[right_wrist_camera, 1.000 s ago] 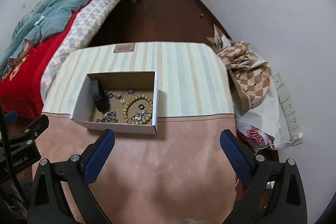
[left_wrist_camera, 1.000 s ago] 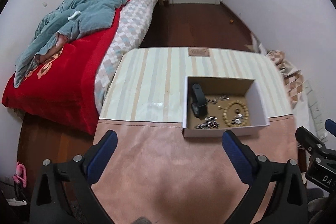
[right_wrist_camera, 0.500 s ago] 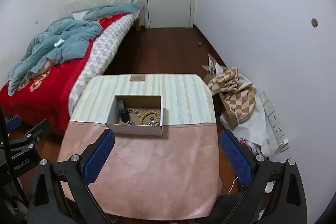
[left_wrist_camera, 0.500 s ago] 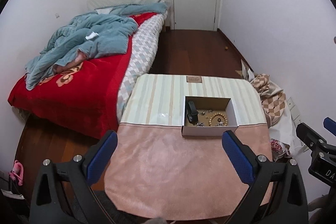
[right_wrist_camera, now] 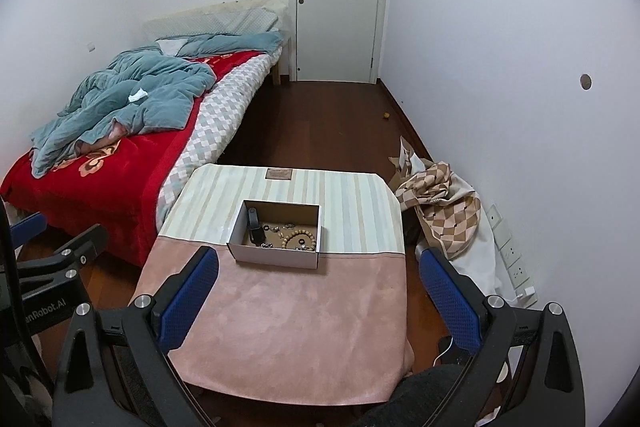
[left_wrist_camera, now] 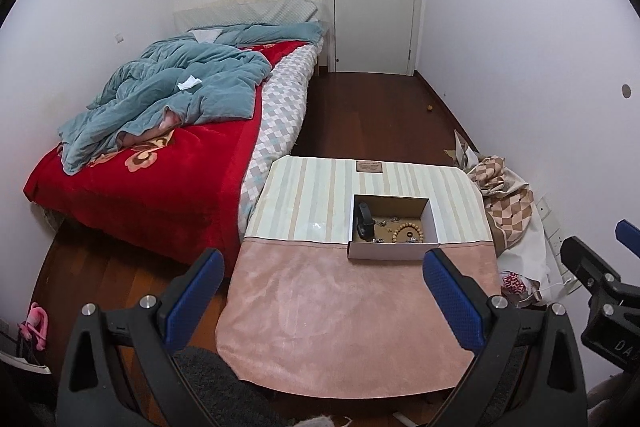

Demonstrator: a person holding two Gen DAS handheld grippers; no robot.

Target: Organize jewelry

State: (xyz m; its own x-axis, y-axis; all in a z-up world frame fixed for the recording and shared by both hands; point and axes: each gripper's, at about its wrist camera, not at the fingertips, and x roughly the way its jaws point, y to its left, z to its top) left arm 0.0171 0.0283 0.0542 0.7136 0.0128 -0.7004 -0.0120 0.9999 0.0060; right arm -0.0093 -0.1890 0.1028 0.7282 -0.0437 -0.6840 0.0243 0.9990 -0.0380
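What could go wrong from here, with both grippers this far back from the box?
1. Small pieces crowd the bead bracelet and black item inside the box; a pinch may snag several.
2. The light box could slide on the cloth.
3. Left gripper and right gripper, both open, may collide converging.

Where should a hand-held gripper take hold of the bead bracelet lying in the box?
Pinch one side of the bead bracelet loop, coming straight down from above: it lies flat on the floor of the box, whose walls block a sideways approach. Pick an arc away from the small pieces beside it.
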